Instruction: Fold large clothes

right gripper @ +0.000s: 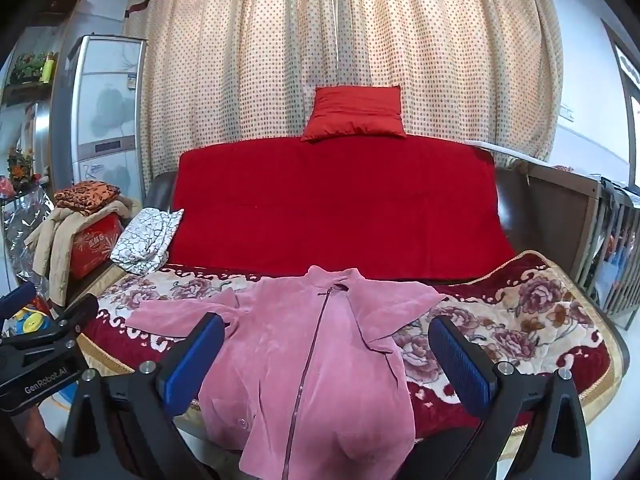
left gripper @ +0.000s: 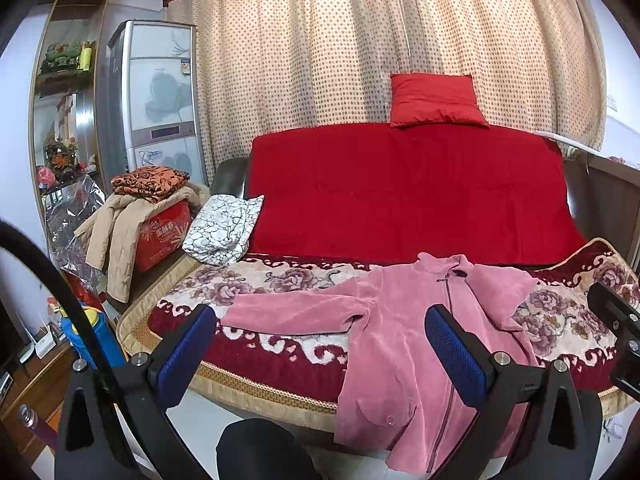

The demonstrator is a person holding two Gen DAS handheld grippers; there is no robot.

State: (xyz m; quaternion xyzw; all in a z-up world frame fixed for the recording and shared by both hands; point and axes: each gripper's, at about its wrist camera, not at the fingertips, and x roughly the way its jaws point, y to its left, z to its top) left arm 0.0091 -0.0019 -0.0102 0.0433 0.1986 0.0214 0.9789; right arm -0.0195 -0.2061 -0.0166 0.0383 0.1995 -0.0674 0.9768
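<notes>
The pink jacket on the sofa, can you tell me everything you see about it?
The pink jacket looks soft and fuzzy, like fleece. It has a collar, a zipper down the front that is closed, and a round button low on one side. It lies front up on the flowered blanket, one sleeve stretched out sideways, the other bent, its bottom edge hanging over the seat front. Nothing grips it.

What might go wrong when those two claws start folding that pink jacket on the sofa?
The pink jacket hangs over the sofa's front edge, so a tug could slide it to the floor. One sleeve lies stretched out, the other folded in, so the fold may come out lopsided. Both the left gripper and the right gripper are open, holding nothing.
</notes>
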